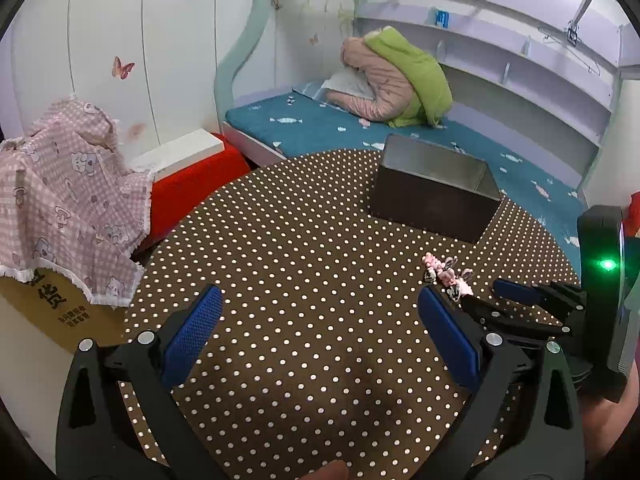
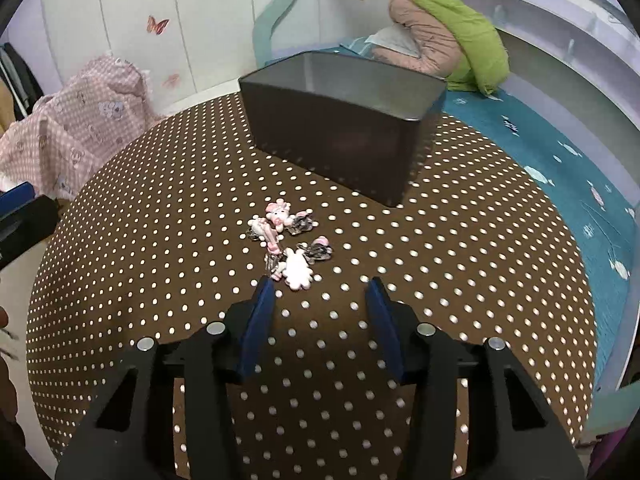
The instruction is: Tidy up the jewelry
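Note:
A small heap of pink and white charm jewelry [image 2: 288, 240] lies on the round table with its brown dotted cloth [image 2: 460, 240]. Just short of the heap, my right gripper [image 2: 320, 283] hangs open, its blue pads apart with only cloth between them. Behind the heap stands a dark rectangular box [image 2: 340, 132], open at the top; nothing shows inside. In the left wrist view the heap [image 1: 446, 276] lies at the right, beside the right gripper [image 1: 482, 292]. My left gripper [image 1: 320, 294] is wide open over bare cloth, left of the heap. The box [image 1: 432, 196] is farther back.
A pink checked cloth [image 1: 64, 200] drapes over a cardboard carton left of the table. A red block [image 1: 192, 188] with a white board sits behind it. A bed with a teal sheet [image 1: 320, 128] and a folded pink and green quilt [image 1: 400, 80] runs behind the table.

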Available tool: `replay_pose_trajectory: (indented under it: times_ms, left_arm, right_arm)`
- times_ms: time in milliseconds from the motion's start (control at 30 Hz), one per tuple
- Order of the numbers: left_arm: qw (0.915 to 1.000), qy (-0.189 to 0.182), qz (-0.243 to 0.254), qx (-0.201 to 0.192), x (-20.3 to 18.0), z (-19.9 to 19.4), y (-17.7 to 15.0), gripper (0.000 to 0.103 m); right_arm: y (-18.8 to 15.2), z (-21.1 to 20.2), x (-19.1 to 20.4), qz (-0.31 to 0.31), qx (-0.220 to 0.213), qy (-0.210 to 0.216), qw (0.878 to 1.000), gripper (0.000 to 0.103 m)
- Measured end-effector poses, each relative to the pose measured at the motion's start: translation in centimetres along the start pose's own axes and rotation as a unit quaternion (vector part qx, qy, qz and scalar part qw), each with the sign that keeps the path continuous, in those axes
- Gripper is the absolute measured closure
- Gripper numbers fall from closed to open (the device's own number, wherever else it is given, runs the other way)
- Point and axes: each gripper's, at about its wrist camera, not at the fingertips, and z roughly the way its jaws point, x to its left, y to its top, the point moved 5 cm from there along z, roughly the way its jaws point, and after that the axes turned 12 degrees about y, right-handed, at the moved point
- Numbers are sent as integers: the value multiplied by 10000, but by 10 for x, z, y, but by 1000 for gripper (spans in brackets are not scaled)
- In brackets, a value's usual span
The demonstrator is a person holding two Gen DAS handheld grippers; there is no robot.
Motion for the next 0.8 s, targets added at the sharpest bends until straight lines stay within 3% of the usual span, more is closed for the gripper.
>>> replay_pose_trajectory:
  times_ms: [100,233,800]
  left_arm:
    - [9999,-21,79,71,-7,10,-1,5]
    - [9997,-47,187,122,-19,21,0,5]
    - [9953,-388,827,320,-86,77,8,5]
  right_arm:
    - [4,6,1,-124,-41,-39,9999,66]
    - [5,9,1,-276,-86,-91,9995,88]
    - [-2,-19,-21,284,-294,326,9986,89]
